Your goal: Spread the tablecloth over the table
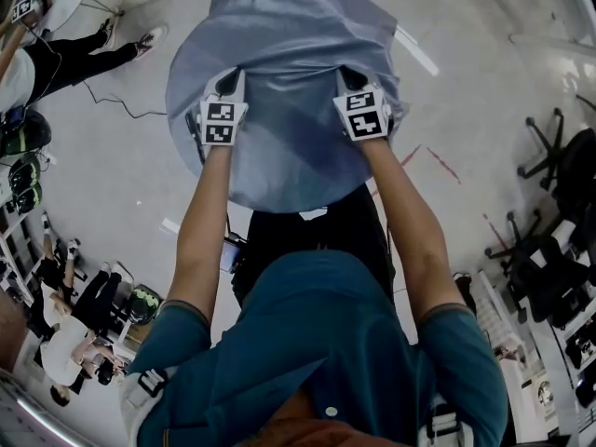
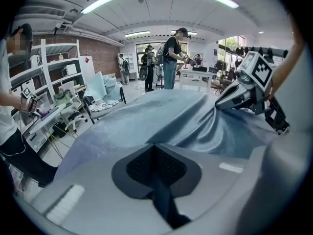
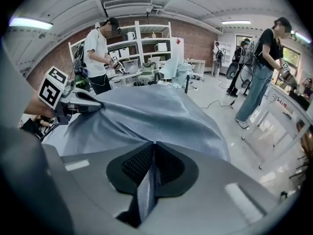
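Note:
A pale blue-grey tablecloth (image 1: pixel 284 73) lies draped over a small round table that it hides entirely. My left gripper (image 1: pixel 226 84) is shut on a fold of the cloth at its near left side; the left gripper view shows cloth (image 2: pixel 161 119) pinched between its jaws (image 2: pixel 155 153). My right gripper (image 1: pixel 352 80) is shut on the cloth at the near right side, with a strip of fabric (image 3: pixel 146 187) clamped between its jaws (image 3: pixel 155 153). The cloth (image 3: pixel 142 116) is rumpled between the two grippers and hangs over the table's far edge.
Light floor surrounds the table. Black office chairs (image 1: pixel 559 250) stand at the right. People (image 1: pixel 56 54) sit and stand at the left, near shelves (image 2: pixel 49 77) and desks. A cable (image 1: pixel 112 105) runs across the floor at the left.

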{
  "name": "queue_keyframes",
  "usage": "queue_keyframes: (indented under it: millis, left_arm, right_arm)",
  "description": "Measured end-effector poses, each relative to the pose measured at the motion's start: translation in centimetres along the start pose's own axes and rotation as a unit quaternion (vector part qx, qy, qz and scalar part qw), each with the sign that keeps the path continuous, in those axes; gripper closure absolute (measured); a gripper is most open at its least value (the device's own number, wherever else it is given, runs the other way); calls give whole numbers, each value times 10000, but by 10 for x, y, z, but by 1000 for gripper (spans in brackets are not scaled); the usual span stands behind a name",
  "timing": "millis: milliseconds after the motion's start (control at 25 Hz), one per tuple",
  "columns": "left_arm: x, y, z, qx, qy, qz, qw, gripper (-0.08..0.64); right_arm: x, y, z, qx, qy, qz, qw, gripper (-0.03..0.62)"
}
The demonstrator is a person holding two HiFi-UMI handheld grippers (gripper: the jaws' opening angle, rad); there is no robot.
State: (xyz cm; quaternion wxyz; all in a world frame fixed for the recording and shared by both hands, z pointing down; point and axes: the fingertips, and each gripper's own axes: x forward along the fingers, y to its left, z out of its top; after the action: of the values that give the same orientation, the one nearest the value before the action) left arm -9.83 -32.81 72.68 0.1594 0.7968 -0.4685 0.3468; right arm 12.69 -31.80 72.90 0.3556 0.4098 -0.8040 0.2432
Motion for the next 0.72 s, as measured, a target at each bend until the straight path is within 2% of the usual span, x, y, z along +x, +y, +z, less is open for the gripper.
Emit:
queue_keyframes:
  millis: [160,320,440,480,600,720]
  left_arm:
    - [17,12,15,73,7,-82,9999,560]
    - [27,14,26,124,16,-192,9997,560]
    - [27,17,28,171,-8,-218,9996,560]
    - [27,17,28,217,-19,-185,9996,560]
    - [26,14,27,268,-16,-125,9996,560]
    - [29,12,28,274,-13,-210,9994,560]
  right_arm:
    - [13,-16,20,6,-6,-92,10000,565]
    - [9,-29,35,123,418,62,9990,564]
    - [-7,-39,79,4,-70,-47,10000,563]
    - [-3,-46,85,-73,-99,-94,9999,565]
    - [28,-68,66,-151,371,-100,9991,563]
    - [45,-82,71,-337,432,-90,9985,568]
